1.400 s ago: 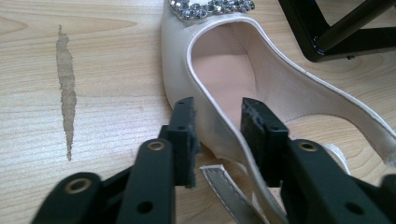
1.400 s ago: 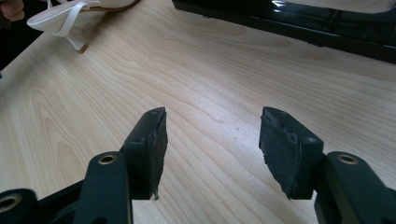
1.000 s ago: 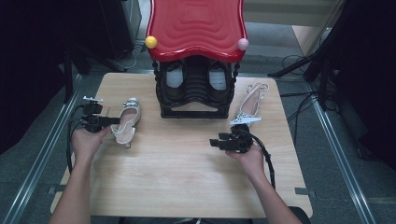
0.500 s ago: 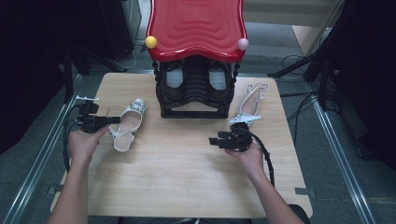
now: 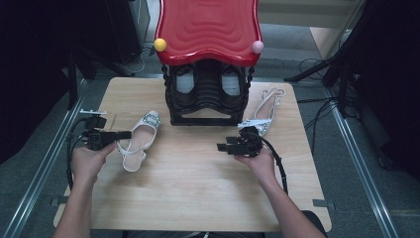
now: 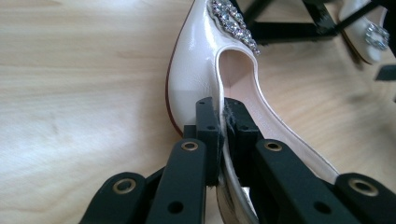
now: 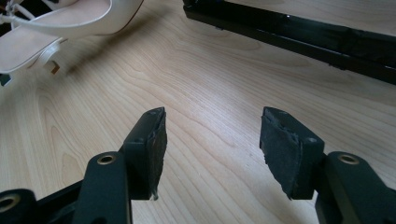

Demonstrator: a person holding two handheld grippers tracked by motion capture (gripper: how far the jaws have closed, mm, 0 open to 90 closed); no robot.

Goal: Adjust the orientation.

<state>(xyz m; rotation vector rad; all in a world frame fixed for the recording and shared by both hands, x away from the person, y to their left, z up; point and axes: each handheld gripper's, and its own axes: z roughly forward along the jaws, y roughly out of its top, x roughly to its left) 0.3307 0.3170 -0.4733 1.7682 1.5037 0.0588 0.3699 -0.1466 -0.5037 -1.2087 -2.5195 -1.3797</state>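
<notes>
Left gripper (image 6: 220, 126) pinches white shoe (image 6: 196, 70) rim (jewelled toe) — right gripper (image 7: 210, 140) agape.

A black rack (image 5: 208, 96) (red-topped) stands at the wooden table's (image 5: 198, 193) far edge.

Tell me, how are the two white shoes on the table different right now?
The left shoe is clamped by its side edge in the shut left gripper; the right shoe lies free, with the open right gripper beside it holding nothing. The left shoe sits left of the black shoe rack, the right shoe on the rack's other side. Both are white, pointed and carry a sparkly buckle on the toe.
</notes>
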